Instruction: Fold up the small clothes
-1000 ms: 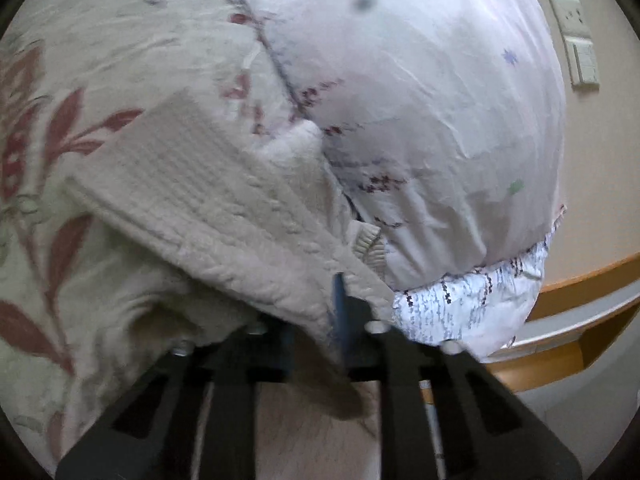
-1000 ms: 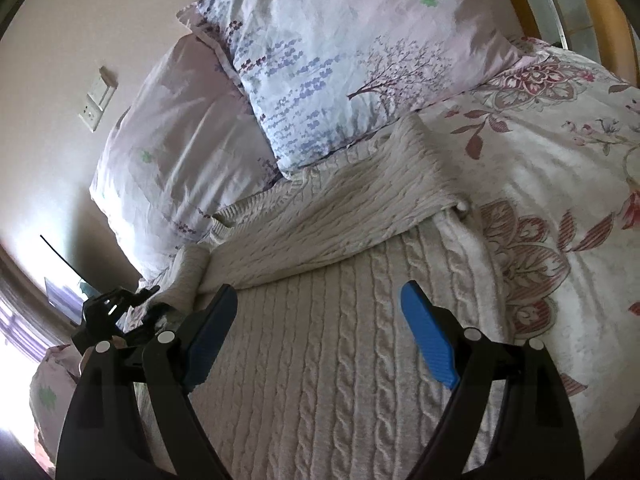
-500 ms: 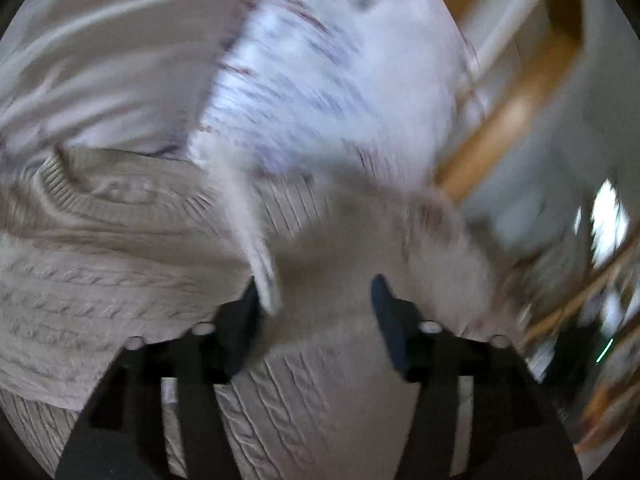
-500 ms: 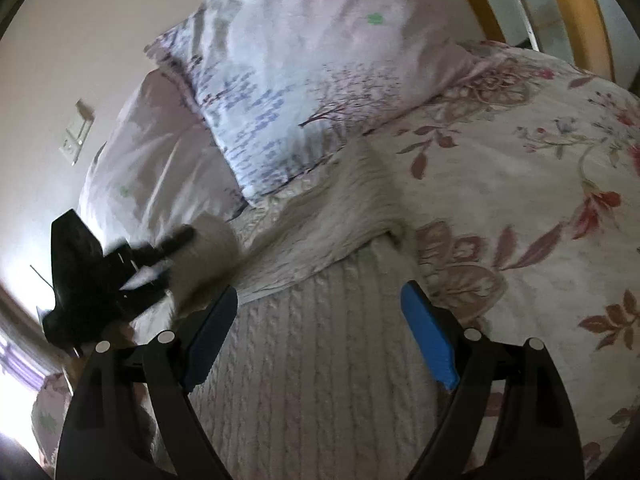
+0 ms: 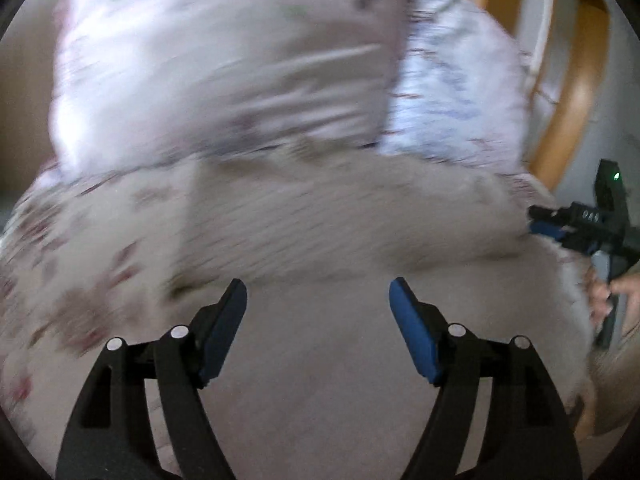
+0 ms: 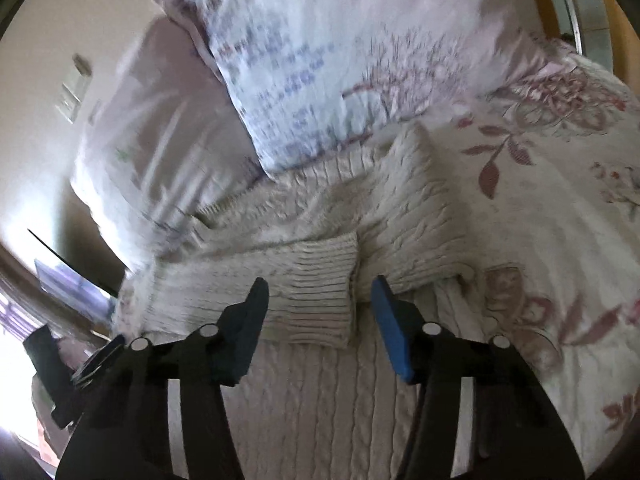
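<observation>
Sweater [image 6: 320, 400] cuff [image 6: 320, 292] edge lies between spread right gripper [image 6: 318, 312] fingers; left gripper [image 5: 316, 312] gapes empty.

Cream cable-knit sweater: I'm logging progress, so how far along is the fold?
Done: the cream cable-knit sweater lies on the floral bedspread with both sleeves folded across; the ribbed cuff rests on top. In hand: nothing; the left gripper and right gripper are open. Left: folding the body.

Black left hand-held gripper [image 5: 316, 296], open-frame arms with slotted cutouts, silver round screw heads at the joints, blue pads [image 5: 412, 336] on the inner faces. Same build on the right hand-held gripper [image 6: 318, 292]; small green light on its body, bare-skinned hand [image 5: 612, 300] behind.
</observation>
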`<state>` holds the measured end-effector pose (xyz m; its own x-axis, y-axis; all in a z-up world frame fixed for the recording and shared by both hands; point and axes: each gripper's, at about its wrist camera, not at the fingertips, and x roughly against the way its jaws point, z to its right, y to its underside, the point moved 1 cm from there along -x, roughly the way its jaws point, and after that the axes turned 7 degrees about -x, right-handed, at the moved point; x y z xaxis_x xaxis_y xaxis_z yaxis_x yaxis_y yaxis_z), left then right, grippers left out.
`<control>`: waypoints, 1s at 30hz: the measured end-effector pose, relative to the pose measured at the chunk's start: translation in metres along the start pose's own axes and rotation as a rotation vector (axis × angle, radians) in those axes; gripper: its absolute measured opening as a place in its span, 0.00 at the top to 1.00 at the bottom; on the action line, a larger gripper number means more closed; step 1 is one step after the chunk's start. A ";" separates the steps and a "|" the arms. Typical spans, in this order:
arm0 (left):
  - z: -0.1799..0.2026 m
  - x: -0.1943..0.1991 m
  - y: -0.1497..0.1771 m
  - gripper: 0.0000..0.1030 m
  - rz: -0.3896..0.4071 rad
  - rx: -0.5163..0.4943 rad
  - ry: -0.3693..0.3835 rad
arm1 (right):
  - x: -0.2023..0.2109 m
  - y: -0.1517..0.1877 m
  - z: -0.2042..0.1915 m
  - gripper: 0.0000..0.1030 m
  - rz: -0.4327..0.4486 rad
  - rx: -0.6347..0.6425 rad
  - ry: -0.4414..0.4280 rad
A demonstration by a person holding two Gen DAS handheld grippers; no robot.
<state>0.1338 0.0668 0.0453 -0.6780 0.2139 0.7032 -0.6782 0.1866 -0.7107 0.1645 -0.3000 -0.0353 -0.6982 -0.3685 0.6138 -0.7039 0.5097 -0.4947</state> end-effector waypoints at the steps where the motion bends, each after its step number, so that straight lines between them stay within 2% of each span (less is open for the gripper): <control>1: -0.013 0.005 0.012 0.29 -0.015 0.020 -0.035 | -0.005 0.000 0.000 0.50 -0.007 0.010 0.016; 4: -0.037 0.015 0.039 0.29 -0.047 0.075 -0.065 | -0.019 0.001 -0.003 0.54 -0.016 0.054 0.062; 8: -0.050 0.014 0.058 0.29 -0.063 0.135 -0.066 | -0.027 0.006 -0.013 0.79 -0.012 0.132 0.105; 9: -0.052 0.014 0.062 0.29 -0.064 0.150 -0.059 | -0.028 0.008 -0.017 0.90 -0.012 0.154 0.111; 12: -0.053 0.014 0.069 0.28 -0.057 0.169 -0.044 | -0.024 0.008 -0.033 0.93 0.040 0.225 0.132; 19: -0.045 0.013 0.072 0.25 -0.042 0.151 -0.038 | 0.018 -0.012 -0.092 0.93 0.325 0.392 0.122; 21: -0.045 0.013 0.072 0.25 -0.037 0.151 -0.035 | 0.010 -0.017 -0.091 0.93 0.326 0.402 0.170; 23: -0.045 0.013 0.073 0.25 -0.032 0.152 -0.032 | -0.010 -0.023 -0.079 0.93 0.268 0.366 0.216; 25: -0.045 0.014 0.073 0.25 -0.030 0.152 -0.027 | -0.025 -0.024 -0.064 0.93 0.210 0.314 0.223; 30: -0.045 0.014 0.073 0.25 -0.025 0.154 -0.015 | -0.034 -0.024 -0.051 0.93 0.181 0.272 0.237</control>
<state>0.0872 0.1270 0.0027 -0.6634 0.1967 0.7220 -0.7299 0.0427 -0.6822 0.2113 -0.2600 -0.0127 -0.7873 -0.0859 0.6106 -0.6030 0.3139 -0.7333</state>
